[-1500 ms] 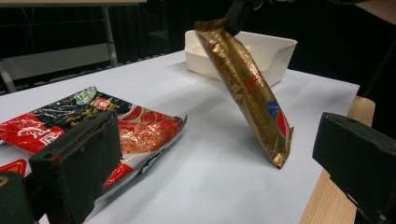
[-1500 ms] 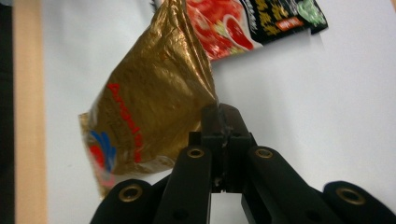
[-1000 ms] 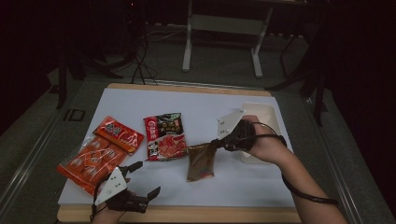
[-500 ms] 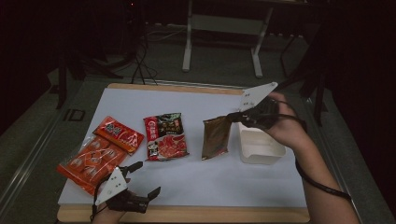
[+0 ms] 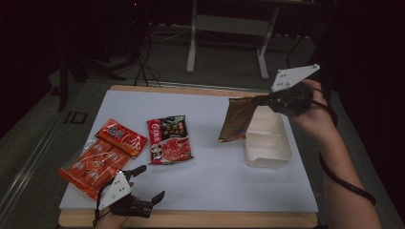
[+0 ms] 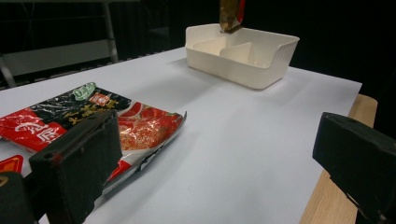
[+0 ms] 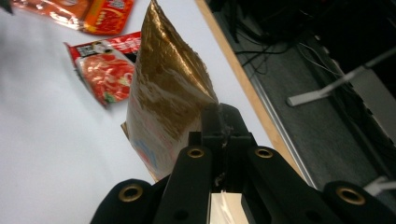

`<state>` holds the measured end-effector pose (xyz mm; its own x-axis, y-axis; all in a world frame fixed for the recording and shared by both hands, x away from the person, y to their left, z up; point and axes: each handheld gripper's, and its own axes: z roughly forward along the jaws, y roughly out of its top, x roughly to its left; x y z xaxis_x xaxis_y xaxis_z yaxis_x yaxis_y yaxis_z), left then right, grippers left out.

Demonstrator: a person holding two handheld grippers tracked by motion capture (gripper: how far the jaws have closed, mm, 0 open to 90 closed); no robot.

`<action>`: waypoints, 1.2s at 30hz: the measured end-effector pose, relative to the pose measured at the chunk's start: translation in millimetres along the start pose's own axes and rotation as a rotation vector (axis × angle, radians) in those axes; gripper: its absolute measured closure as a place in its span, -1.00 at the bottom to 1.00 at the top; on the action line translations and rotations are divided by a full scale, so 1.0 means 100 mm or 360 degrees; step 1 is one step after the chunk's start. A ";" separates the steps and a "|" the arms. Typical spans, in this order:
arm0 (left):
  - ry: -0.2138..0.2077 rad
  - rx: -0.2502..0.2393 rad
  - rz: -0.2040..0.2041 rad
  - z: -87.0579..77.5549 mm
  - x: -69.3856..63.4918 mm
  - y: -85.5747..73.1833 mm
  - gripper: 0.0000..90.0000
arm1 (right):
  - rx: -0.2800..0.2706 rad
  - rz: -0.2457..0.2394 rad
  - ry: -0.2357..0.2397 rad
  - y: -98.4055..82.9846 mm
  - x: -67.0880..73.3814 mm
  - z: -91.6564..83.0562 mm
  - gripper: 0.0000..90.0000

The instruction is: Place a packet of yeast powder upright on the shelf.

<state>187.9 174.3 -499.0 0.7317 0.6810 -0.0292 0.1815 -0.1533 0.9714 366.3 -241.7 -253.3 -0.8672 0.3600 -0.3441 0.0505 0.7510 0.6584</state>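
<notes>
2 grippers: the right gripper [image 5: 260,100] is clamped on a top corner of the gold pouch [image 5: 235,119]; the left gripper [image 5: 145,183] rests at the near left edge with its jaws wide apart and nothing between them.
Pouch place: hanging in the air at the far right of the white sheet [image 5: 215,167], its lower end just over the left rim of the white bin [image 5: 267,143]; from the left gripper view the pouch [image 6: 230,14] dangles above the far compartment of the bin [image 6: 243,56].
Weight: light, I judge; it hangs from 1 pinched corner without pulling free.
Stiffness: soft foil-like film, creased and buckled where the right gripper view shows the pouch [image 7: 163,93]; it will fold and swing, not hold its shape.
Surface: glossy, so probably slippery; a firm pinch suits it better than a loose one.
Fragility: the film looks tough enough for a pinch, but what is inside cannot be told, so squeezing the belly seems unwise.
Where to hold: the flat sealed edge or a corner, as now; the middle would crumple.
Bin: rigid plastic with 1 divider, open on top, standing flat.
3 other packs: the black-and-red packet [image 5: 169,140] lies mid-sheet, the small red packet [image 5: 120,137] and the orange multipack [image 5: 90,167] at the left, all flat and untouched.
</notes>
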 end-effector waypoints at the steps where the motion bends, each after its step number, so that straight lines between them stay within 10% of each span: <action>1: 0.0001 0.0000 0.0000 0.00 0.00 0.00 -0.96 | -0.0002 0.0010 -0.0010 -0.02 -0.03 -0.02 1.00; 36: 0.0046 0.0013 -0.0013 -0.07 -0.03 -0.03 -0.96 | -0.0058 0.0463 -0.0324 -0.79 -0.93 -0.08 1.00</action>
<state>180.3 177.8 -500.5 0.7107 0.7028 -0.0302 0.1929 -0.1534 0.9692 438.6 -338.6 -268.2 -0.7025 0.6615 -0.2625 0.2598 0.5818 0.7707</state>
